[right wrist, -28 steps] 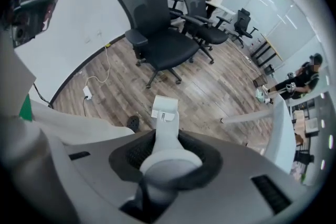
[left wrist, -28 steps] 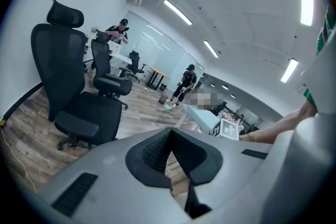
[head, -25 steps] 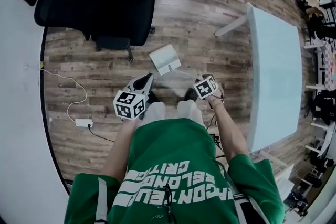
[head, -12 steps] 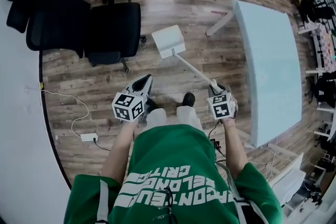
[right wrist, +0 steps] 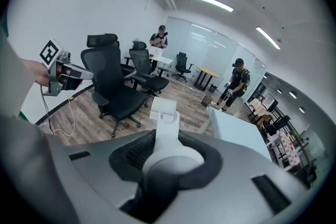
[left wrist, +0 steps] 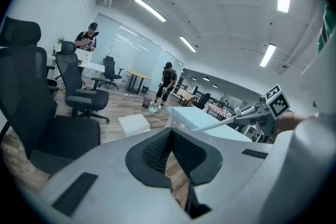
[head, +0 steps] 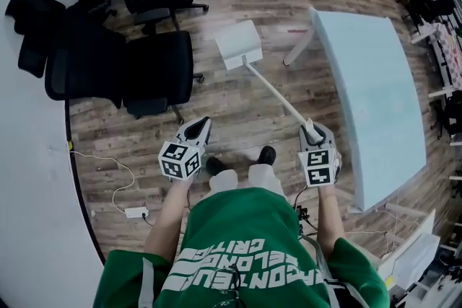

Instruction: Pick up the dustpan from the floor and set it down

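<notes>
Over the wooden floor (head: 216,104), the long-handled dustpan (head: 238,43) hangs at upper centre, apparently lifted clear. The right tool (head: 312,130) clamps its handle end. The left tool (head: 199,128) is closed and empty. The pick-up looks done; next, lower the pan flat, then release.

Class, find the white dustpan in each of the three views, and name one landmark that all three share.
Head view: dustpan at upper centre, handle slanting down to the right.
Left gripper view: dustpan left of centre, handle reaching right.
Right gripper view: dustpan at centre, handle between the jaws.
Shared landmark: the pale table, right of the pan in every view.
</notes>
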